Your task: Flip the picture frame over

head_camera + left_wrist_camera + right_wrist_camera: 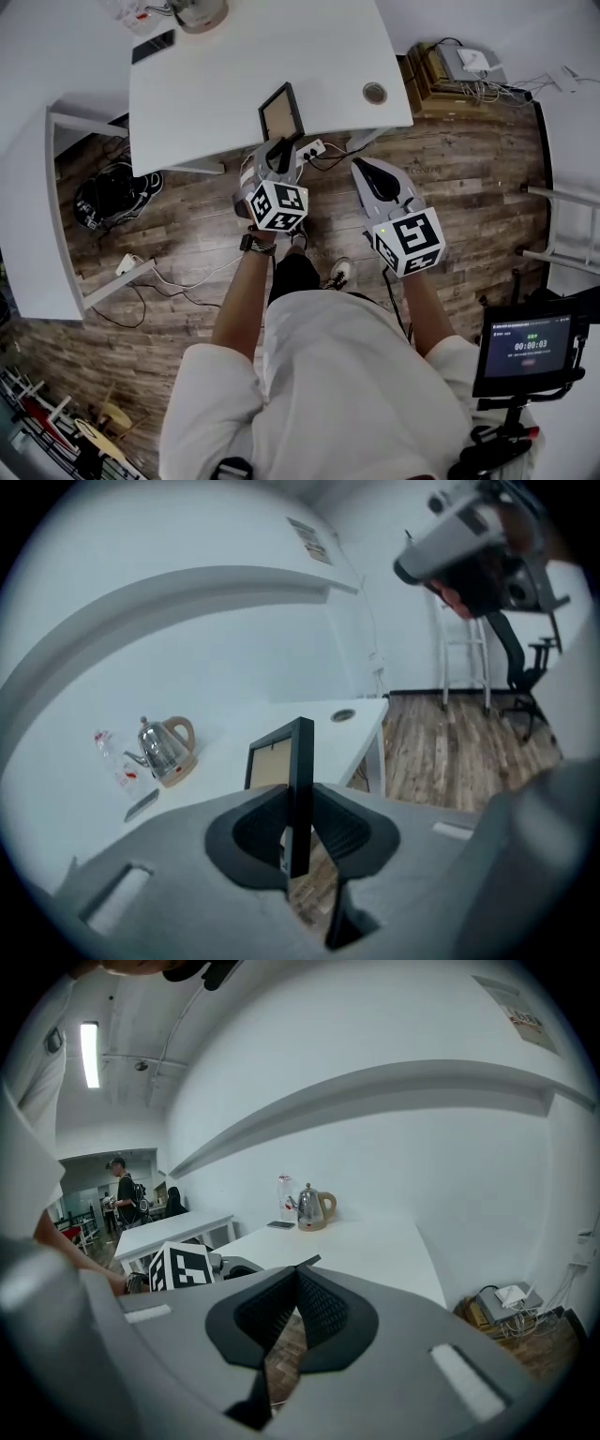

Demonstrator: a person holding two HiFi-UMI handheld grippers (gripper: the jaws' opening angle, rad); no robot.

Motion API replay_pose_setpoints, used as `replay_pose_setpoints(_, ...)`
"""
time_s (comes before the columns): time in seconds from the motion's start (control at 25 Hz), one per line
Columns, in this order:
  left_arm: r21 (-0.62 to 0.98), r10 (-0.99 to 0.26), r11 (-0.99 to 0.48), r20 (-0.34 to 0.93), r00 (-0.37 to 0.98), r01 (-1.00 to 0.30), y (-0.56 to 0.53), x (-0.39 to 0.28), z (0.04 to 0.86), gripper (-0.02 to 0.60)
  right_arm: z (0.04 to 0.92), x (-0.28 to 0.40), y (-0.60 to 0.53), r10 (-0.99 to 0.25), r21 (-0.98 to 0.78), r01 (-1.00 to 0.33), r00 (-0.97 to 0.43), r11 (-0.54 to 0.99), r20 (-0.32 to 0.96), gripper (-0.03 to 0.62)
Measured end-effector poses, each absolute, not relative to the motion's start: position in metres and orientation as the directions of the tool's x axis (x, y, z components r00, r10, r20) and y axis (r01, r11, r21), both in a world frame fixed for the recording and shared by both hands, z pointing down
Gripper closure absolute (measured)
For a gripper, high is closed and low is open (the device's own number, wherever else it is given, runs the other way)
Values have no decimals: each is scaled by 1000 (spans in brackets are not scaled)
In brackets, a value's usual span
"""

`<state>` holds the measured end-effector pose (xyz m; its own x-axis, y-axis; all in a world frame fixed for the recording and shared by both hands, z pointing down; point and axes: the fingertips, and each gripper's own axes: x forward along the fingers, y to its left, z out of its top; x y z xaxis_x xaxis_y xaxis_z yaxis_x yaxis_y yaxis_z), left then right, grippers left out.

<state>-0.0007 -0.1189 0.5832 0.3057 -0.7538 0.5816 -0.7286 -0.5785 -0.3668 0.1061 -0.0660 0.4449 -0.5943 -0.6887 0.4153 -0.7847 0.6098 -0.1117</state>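
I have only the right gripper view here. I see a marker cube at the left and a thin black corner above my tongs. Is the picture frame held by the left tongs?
Observer: Yes. In the left gripper view the left tongs are closed on the picture frame, with a pad pressing on each face.
Operator: How is it turned?
Observer: It is upright. In the head view its brown panel faces the head camera.
Operator: Is anything on the table close to it?
Observer: The nearest thing is a round cable hole in the white table. It lies to the frame's right in the head view and is clearly apart from it.
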Motion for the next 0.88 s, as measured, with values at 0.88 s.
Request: replay_pose_setpoints(0.88,527,-862,-161,336,379,-834,-160,-143,558,503,431,1,-130,-641,-137,-722,-672,678,372,591)
